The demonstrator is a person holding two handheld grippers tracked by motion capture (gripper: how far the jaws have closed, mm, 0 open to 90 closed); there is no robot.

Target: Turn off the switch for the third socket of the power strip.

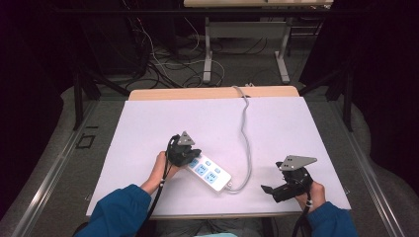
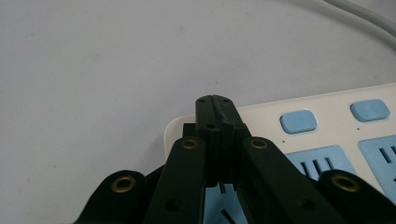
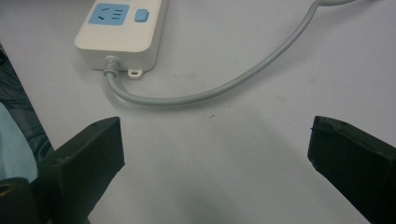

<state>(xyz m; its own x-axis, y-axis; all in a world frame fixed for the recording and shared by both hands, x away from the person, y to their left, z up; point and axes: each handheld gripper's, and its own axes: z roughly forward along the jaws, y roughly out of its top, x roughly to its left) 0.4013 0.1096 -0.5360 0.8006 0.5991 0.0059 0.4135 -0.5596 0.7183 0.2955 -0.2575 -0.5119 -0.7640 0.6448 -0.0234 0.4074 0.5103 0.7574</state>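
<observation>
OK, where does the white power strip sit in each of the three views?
High view: power strip at centre, tilted, by the left gripper.
Left gripper view: right of centre, under the shut jaws.
Right gripper view: top left, cord end showing.
Shared landmark: its grey cord.

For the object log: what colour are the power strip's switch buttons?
Light blue on the white plastic power strip; clearest in the left gripper view.

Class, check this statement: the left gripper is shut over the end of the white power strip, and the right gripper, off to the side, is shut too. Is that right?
One part is wrong. The right gripper is open: the right gripper view shows its jaws wide apart over bare table. The rest stands: the left gripper is shut over the end of the white power strip.
</observation>
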